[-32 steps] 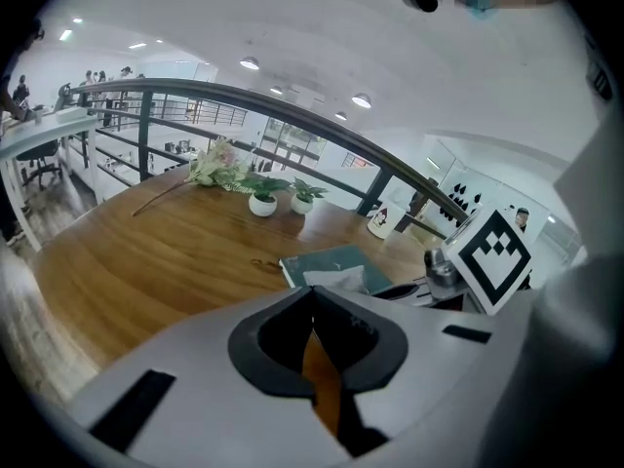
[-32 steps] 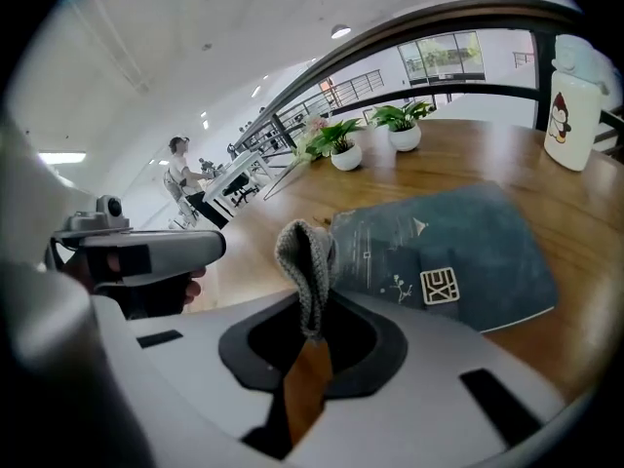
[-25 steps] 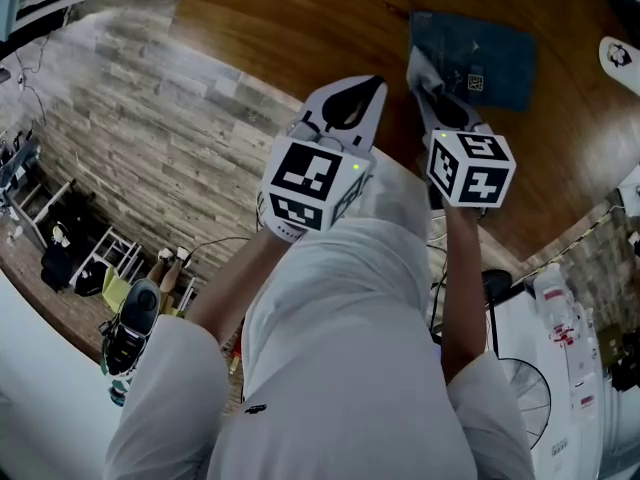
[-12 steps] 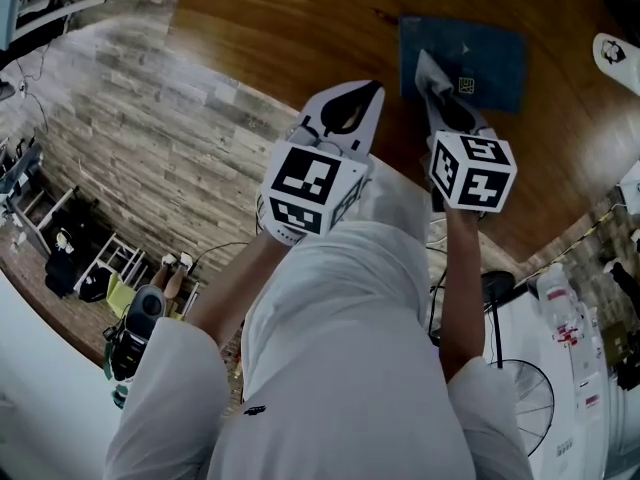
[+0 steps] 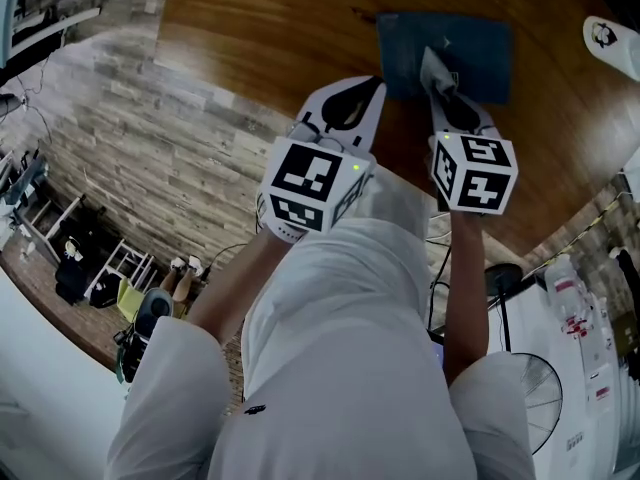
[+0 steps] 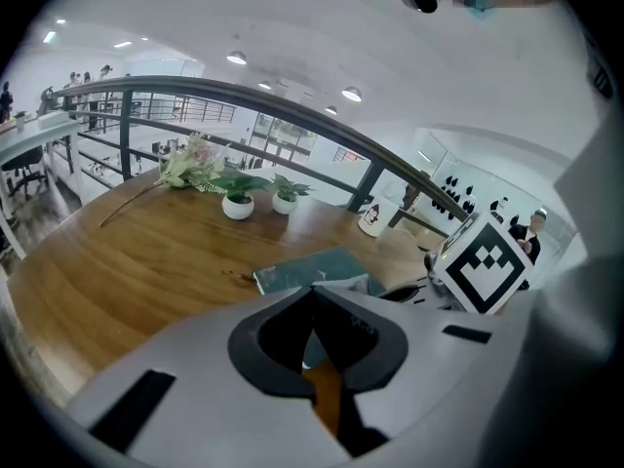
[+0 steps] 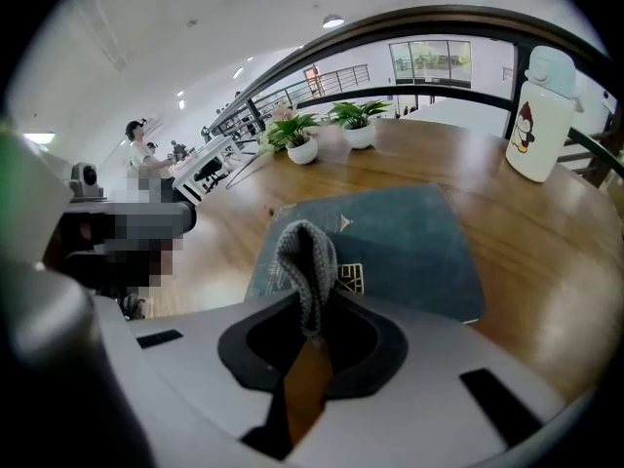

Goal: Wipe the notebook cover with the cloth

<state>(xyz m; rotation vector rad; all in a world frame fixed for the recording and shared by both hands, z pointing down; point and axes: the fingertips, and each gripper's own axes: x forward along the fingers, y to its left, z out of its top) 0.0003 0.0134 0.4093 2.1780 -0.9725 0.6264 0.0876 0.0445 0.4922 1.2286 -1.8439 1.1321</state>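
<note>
A dark teal notebook lies flat on the round wooden table. My right gripper is shut on a folded grey cloth, which sticks up from the jaws over the notebook's near edge. Whether the cloth touches the cover is unclear. My left gripper hangs shut and empty above the table's near edge, left of the notebook.
A white bottle with a penguin print stands beyond the notebook. Two small potted plants and a flower sprig sit at the far side. Behind me are the plank floor and a white appliance.
The notebook has drifted left and up in the head view. The cloth in my right gripper now lies further over the cover. The left gripper has barely moved.
</note>
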